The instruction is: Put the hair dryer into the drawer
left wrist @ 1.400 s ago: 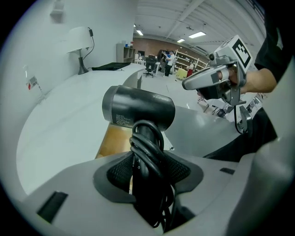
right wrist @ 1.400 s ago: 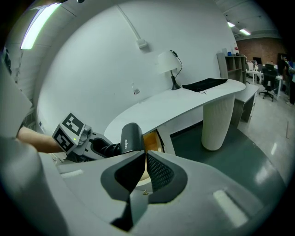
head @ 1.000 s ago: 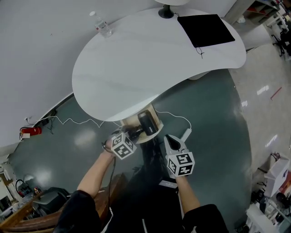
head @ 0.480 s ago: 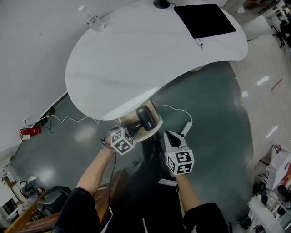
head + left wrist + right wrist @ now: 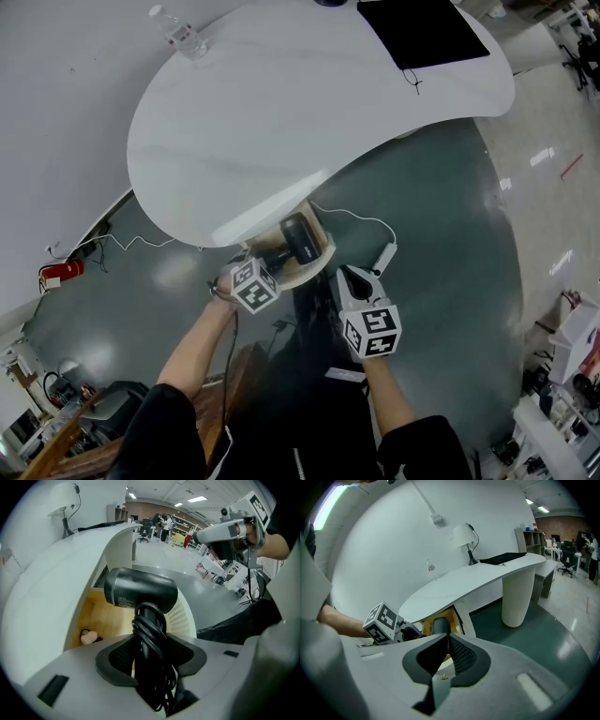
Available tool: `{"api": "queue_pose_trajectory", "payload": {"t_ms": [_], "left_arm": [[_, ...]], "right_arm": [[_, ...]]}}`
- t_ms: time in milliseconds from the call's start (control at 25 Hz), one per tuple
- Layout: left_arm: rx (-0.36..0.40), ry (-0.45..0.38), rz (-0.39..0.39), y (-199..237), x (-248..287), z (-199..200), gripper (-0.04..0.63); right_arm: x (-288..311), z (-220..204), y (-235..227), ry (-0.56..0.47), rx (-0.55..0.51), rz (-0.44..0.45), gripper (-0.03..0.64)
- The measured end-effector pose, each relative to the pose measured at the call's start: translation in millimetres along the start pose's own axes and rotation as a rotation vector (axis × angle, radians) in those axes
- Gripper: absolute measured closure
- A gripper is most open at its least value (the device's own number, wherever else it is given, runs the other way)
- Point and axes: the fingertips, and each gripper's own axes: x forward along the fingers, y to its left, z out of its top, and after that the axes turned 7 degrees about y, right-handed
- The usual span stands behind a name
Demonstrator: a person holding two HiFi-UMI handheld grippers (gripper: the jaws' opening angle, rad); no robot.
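The handle of the hair dryer (image 5: 140, 590) is gripped by the left tongs (image 5: 150, 653), clenched on it with the dryer's own black cord (image 5: 152, 667) wound round the handle between the pads. The right tongs (image 5: 446, 644) are closed on nothing, just beside the left ones and short of the drawer (image 5: 319, 267). The dryer's barrel is held crosswise over the open drawer's wooden bottom, near its ribbed white front – whether it touches cannot be told. A small pale object (image 5: 88, 637) is seen at the drawer's left inner wall. A printed label is carried on the barrel, too small to be read. The drawer is overhung by the curved edge of the white counter (image 5: 281, 112); open dark floor (image 5: 441, 234) is left to the right, crossed by a white cable (image 5: 361, 220). Farther off, a bottle (image 5: 178, 33) and a black mat (image 5: 427, 28) are seen on the counter.
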Motion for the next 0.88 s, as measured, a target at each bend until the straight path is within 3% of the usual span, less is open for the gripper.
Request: {"api": "queue_pose_trajectory", "payload": {"t_ms": [880], "left_arm": [[-0.022,0.126,-0.057,7.1,46.0,-9.6,0.397]], "right_arm": [[9.7,-1.1,-8.5,0.009,0.034,-0.001,0.611]]}}
